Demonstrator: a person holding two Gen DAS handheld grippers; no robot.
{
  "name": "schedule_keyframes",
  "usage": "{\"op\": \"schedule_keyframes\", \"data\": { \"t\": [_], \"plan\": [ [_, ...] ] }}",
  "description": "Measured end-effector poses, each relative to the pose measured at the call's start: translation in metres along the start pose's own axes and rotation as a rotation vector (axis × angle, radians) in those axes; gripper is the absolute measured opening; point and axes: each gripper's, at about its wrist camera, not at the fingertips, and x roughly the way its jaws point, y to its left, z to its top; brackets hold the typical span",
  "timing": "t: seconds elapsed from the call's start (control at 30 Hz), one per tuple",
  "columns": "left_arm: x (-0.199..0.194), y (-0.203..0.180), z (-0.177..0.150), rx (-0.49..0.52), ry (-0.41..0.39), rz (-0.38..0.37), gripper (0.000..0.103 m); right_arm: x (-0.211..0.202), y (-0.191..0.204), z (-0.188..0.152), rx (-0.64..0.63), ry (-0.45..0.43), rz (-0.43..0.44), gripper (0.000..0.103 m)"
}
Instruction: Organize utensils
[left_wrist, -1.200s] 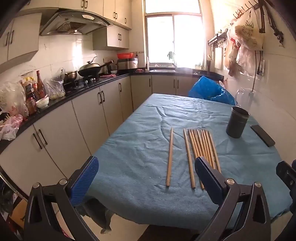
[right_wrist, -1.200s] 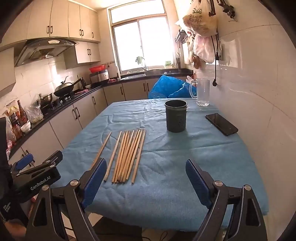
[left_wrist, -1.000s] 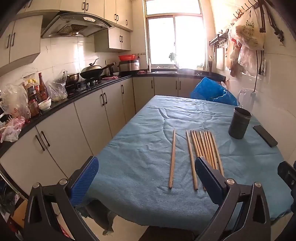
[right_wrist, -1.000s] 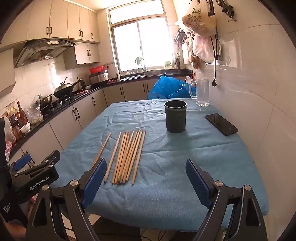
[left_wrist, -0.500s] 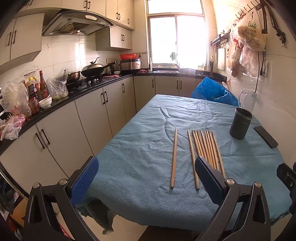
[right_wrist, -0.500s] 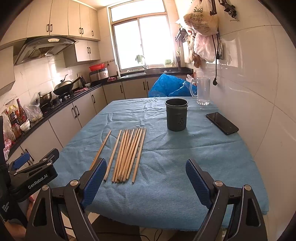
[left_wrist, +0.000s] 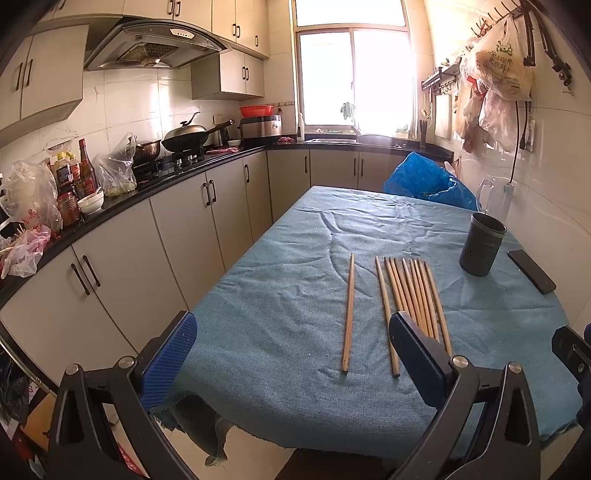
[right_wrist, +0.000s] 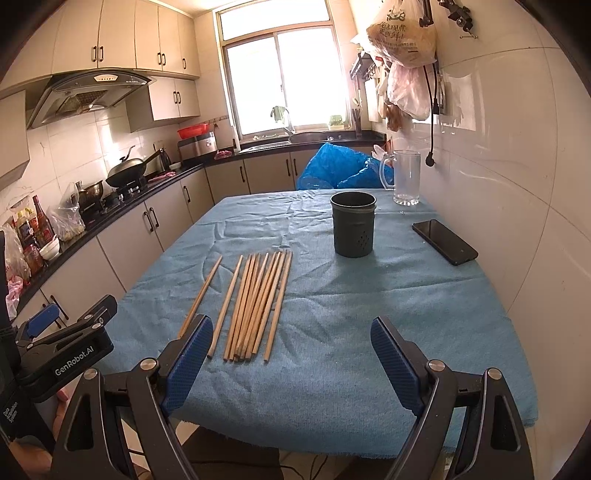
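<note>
Several wooden chopsticks (left_wrist: 413, 295) (right_wrist: 258, 302) lie side by side on the blue tablecloth (left_wrist: 280, 325) (right_wrist: 332, 325). One single chopstick (left_wrist: 348, 312) (right_wrist: 201, 295) lies apart on their left. A dark perforated holder cup (left_wrist: 480, 244) (right_wrist: 353, 229) stands upright beyond them on the right. My left gripper (left_wrist: 291, 354) hangs open over the table's near edge, short of the chopsticks. My right gripper (right_wrist: 291, 354) is open too, above the near edge with the chopstick ends just ahead of its left finger. Both hold nothing.
A black phone (left_wrist: 531, 270) (right_wrist: 444, 242) lies right of the cup by the tiled wall. A glass jug (right_wrist: 405, 177) and a blue bag (right_wrist: 340, 166) are at the far end. Counter cabinets (left_wrist: 147, 251) run along the left. The left gripper's body (right_wrist: 62, 350) shows in the right wrist view.
Both grippers have drifted slightly forward toward the table, so chopsticks and cup sit a little larger and lower in view. Both stay open. Nothing on the table has moved.
</note>
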Motion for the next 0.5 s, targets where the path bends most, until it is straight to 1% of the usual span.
{"op": "schedule_keyframes", "data": {
  "t": [0.37, 0.47, 0.5],
  "plan": [
    [0.0022, 0.0008, -0.0026, 0.003, 0.014, 0.001, 0.103, 0.0051, -0.0006, -0.0016, -0.009, 0.02, -0.005, 0.091],
    [0.0042, 0.0012, -0.0043, 0.004, 0.025, -0.001, 0.103, 0.0075, -0.0013, -0.0023, -0.005, 0.031, 0.0, 0.091],
    [0.0057, 0.0028, -0.0024, -0.015, 0.045, -0.017, 0.103, 0.0083, -0.0015, -0.0025, -0.004, 0.036, 0.001, 0.091]
  ]
}}
